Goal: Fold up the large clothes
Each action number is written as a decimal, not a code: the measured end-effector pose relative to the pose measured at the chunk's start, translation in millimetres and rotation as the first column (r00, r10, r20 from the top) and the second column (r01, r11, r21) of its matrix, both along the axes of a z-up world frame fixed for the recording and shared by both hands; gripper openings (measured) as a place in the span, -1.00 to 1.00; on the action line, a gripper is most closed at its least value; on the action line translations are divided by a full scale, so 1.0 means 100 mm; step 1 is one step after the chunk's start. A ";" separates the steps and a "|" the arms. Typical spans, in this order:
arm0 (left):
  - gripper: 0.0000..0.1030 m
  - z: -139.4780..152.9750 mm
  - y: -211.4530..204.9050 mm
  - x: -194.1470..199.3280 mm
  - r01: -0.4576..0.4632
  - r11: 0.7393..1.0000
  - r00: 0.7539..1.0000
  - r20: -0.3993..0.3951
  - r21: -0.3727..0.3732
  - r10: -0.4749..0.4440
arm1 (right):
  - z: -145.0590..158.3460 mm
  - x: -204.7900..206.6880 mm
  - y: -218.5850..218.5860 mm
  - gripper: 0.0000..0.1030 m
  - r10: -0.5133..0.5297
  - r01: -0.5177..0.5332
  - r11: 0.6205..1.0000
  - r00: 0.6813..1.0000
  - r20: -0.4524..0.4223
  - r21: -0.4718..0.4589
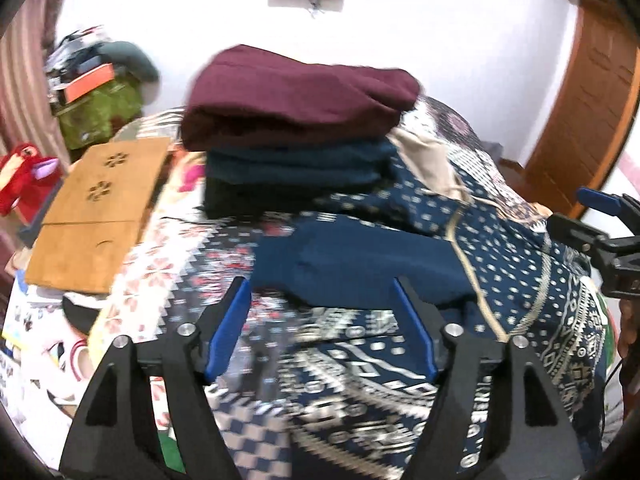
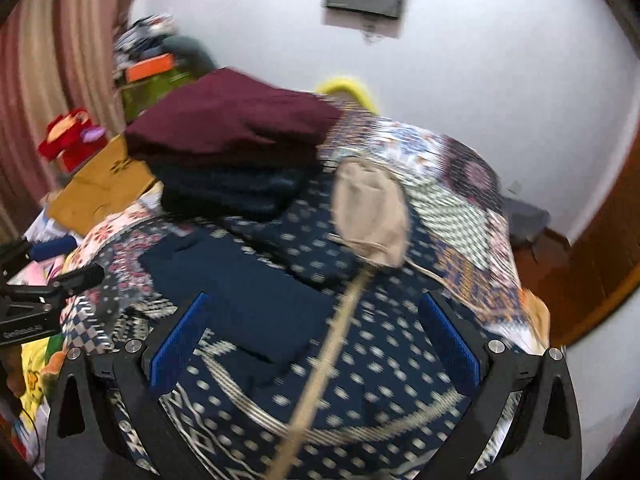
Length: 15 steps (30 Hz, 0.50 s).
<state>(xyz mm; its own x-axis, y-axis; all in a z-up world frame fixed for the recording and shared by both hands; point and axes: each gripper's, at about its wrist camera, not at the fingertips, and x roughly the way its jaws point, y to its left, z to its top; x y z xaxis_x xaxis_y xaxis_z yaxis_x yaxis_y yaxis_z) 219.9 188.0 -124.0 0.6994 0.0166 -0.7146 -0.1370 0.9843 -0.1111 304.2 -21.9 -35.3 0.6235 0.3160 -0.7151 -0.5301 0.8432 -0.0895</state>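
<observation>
A large navy garment with white dots and gold patterned borders (image 1: 516, 276) lies spread on the bed; it also shows in the right wrist view (image 2: 380, 356). A plain navy folded part (image 1: 360, 264) lies on it, seen too in the right wrist view (image 2: 244, 300). A beige lining patch (image 2: 370, 210) shows near its far end. My left gripper (image 1: 320, 292) is open and empty above the garment's left edge. My right gripper (image 2: 316, 304) is open and empty over the garment, and its side shows at the right of the left wrist view (image 1: 592, 216).
A stack of folded clothes, maroon (image 1: 300, 96) on teal (image 1: 296, 164), sits behind the garment on the patchwork bedcover (image 1: 168, 256). A wooden lap board (image 1: 96, 216) lies at the left. Clutter and a curtain (image 2: 48, 92) stand left; a wooden door (image 1: 592, 92) stands right.
</observation>
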 end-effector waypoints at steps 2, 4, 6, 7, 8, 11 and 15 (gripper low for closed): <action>0.43 0.00 0.19 -0.09 -0.043 0.999 0.999 0.008 0.013 0.043 | -0.06 0.01 0.27 1.00 0.061 -0.062 0.998 0.998 -0.007 -0.024; 0.45 -0.03 0.32 -0.15 -0.079 0.996 0.997 0.011 0.032 0.079 | -0.16 0.02 0.53 1.00 0.109 -0.110 0.992 0.994 -0.023 -0.057; 0.52 -0.08 0.47 -0.22 -0.110 0.994 0.994 0.007 0.022 0.109 | -0.26 0.02 0.78 1.00 0.161 -0.163 0.983 0.986 -0.037 -0.083; 0.54 -0.13 0.57 -0.25 -0.126 0.992 0.992 0.001 0.008 0.126 | -0.31 0.02 0.88 1.00 0.179 -0.183 0.978 0.983 -0.047 -0.095; 0.54 -0.18 0.61 -0.24 -0.138 0.990 0.990 -0.005 0.000 0.138 | -0.40 0.03 1.04 1.00 0.207 -0.214 0.970 0.976 -0.068 -0.115; 0.54 -0.31 0.76 -0.28 -0.172 0.985 0.985 -0.030 -0.013 0.172 | -0.60 0.05 1.32 1.00 0.248 -0.264 0.952 0.962 -0.119 -0.152; 0.54 -0.46 0.88 -0.31 -0.188 0.982 0.981 -0.060 -0.033 0.186 | -0.94 0.13 1.64 0.96 0.276 -0.317 0.931 0.936 -0.218 -0.182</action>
<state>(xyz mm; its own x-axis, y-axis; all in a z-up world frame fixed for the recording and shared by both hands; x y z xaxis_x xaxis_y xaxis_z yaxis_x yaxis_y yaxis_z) 188.4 276.0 -170.4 0.6449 0.1150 -0.7555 -0.3251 0.9360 -0.1350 317.3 142.3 -128.8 0.3739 0.2951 -0.8792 -0.7773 0.6169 -0.1235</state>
